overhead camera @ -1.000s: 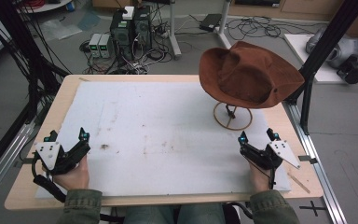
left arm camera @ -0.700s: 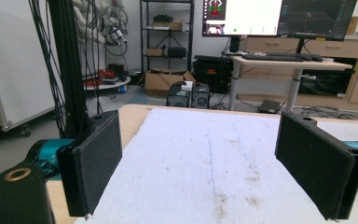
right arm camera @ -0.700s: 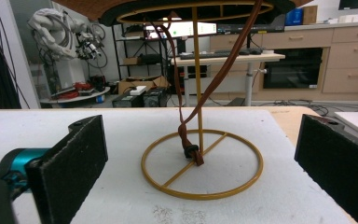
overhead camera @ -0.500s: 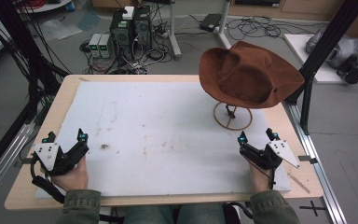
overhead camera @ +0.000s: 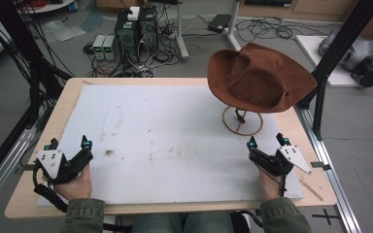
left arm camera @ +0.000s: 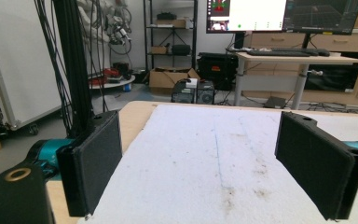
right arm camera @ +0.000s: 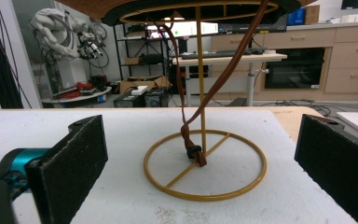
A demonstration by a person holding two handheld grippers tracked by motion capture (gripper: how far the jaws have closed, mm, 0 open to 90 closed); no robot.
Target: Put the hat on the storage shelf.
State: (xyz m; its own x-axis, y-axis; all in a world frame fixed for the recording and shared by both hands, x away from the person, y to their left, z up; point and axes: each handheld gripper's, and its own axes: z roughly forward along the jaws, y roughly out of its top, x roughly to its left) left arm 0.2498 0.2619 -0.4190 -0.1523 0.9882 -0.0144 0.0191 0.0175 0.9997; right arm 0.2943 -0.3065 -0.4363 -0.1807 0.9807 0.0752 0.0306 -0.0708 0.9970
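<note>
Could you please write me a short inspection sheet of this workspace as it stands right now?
Surface: white mat on a wooden table, with scattered dark smudges.
Job's things: brown hat sits on a yellow wire stand at the far right; its chin cord hangs down to the stand's ring base.
Clutter: nothing seen on the mat.
Grippers: left gripper at the near left, jaws open, nothing between them; right gripper at the near right, jaws open, nothing between them, facing the stand.
Cables: a black cable loops from the left gripper; tangled leads lie on the floor beyond the table.
Surroundings: computer boxes, black frame posts, desks and monitors.
</note>
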